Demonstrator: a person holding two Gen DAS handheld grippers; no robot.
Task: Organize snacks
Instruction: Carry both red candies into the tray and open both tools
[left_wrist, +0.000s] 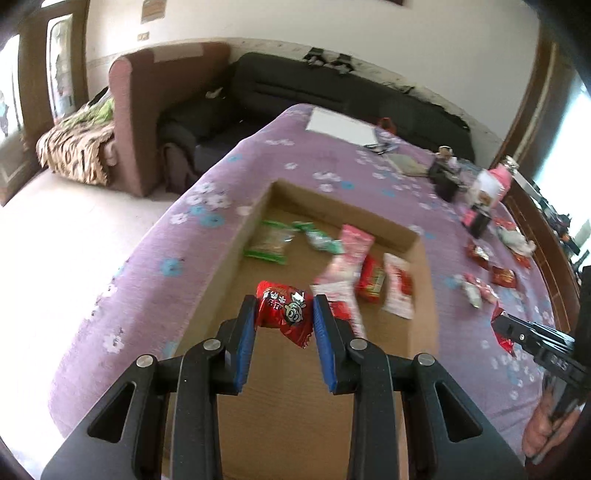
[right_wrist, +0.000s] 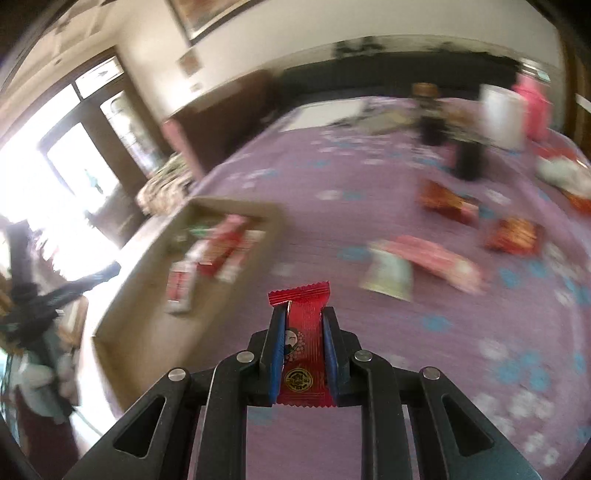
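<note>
Both hands are mid-delivery, I'd say. At lower centre of the left view, the left gripper (left_wrist: 284, 314) pinches a red candy (left_wrist: 282, 308) over the cardboard box (left_wrist: 236, 236), where green and pink packets already lie; next it needs only to let go over bare cardboard. The right gripper (right_wrist: 304, 328) clamps a flat red wrapper (right_wrist: 304, 354) above the purple cloth (right_wrist: 369, 184), the box at its left. Only this blurred view shows the loose snacks (right_wrist: 513, 236) waiting at right.
</note>
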